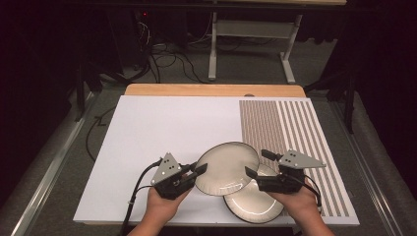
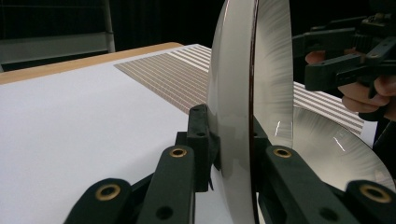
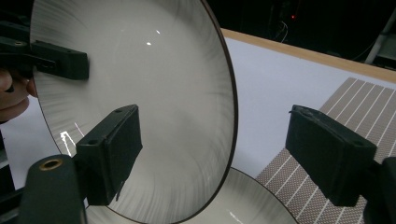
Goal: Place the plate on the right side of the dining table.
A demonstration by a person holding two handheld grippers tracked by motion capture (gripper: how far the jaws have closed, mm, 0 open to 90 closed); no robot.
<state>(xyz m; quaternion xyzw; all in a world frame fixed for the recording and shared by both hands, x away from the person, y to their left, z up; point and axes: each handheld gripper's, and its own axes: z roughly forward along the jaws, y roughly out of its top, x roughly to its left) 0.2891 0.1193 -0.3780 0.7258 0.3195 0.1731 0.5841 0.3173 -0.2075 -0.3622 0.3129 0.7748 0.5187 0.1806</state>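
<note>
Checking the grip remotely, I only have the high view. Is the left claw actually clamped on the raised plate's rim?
Observer: Yes. In the left gripper view the left claw has a pad on each face of the raised plate, pressed on its rim.
Operator: And the right claw, touching yet?
Observer: No. In the right gripper view the right claw is open, its jaws straddle the plate's edge with a gap on both sides.
Operator: Is the raised plate clear of the lower one?
Observer: Cannot tell for sure. The right gripper view shows its edge very close above the lower plate, which lies flat on the white sheet.
</note>
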